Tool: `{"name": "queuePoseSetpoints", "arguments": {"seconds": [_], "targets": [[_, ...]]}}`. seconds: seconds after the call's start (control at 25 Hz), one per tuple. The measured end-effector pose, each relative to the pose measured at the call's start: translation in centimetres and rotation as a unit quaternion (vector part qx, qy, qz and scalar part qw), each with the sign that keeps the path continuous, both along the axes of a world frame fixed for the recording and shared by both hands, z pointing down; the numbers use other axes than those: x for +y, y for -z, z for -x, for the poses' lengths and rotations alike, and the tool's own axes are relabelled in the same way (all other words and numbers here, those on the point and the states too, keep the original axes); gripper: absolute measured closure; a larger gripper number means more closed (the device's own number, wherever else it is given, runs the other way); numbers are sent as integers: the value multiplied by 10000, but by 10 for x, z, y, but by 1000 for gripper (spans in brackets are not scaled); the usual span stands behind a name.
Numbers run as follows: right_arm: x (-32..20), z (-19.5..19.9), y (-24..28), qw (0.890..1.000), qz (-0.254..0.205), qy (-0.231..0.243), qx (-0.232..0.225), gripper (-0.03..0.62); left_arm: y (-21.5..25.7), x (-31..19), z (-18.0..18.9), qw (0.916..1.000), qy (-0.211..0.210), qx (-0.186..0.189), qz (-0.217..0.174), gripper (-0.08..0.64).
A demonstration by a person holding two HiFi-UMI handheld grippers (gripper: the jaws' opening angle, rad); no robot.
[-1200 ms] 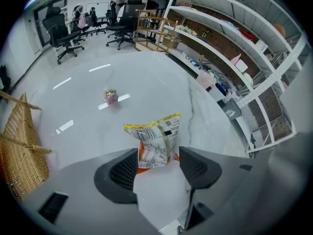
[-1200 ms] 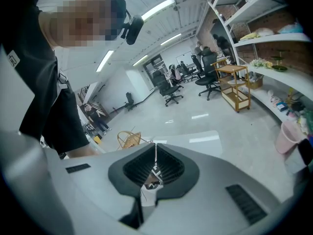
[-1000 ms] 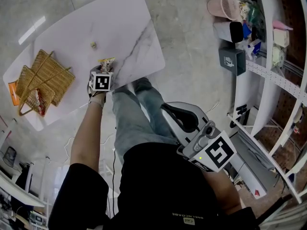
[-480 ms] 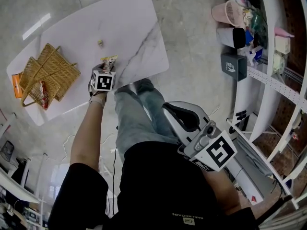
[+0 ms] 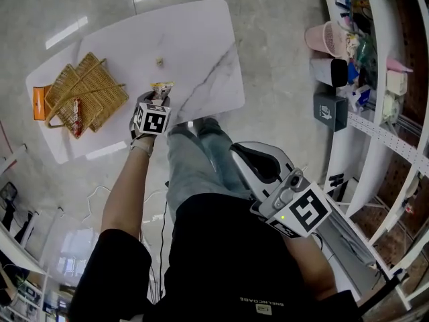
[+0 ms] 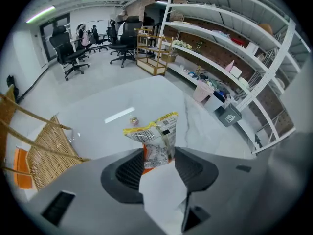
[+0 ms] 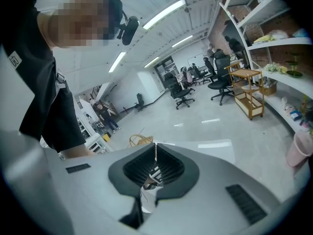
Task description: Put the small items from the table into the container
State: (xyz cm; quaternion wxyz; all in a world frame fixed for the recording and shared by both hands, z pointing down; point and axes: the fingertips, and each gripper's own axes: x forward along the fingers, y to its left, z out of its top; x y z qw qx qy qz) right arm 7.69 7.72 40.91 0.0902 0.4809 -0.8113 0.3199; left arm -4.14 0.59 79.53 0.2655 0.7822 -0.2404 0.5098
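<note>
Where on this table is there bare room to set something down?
The table's right half, from the small item to the right edge, is bare; so is the strip between that item and the basket. The left end is crowded: basket and an orange thing beside it.

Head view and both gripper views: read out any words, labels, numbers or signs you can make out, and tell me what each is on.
Nothing here can be quoted with confidence.
Snack packet: print and a barcode, too small to read.
Dark bin: a white sign on its front, too small to read.
Black shirt: a short row of pale letters at the hem, too blurred to read.
</note>
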Motion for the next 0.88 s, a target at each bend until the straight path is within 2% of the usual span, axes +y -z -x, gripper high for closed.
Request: {"name": "queuePoseSetpoints", "arguments": {"seconds": [0.44,0.88], "targets": [[-3,36,31,9982,-293,483,-213,579,80,-6,28,9974,426,178,-546,374],[-6,96,41,9921,-416,1100,-433,580,136,-22,103,9869,1224,167,-1040,388]]}}
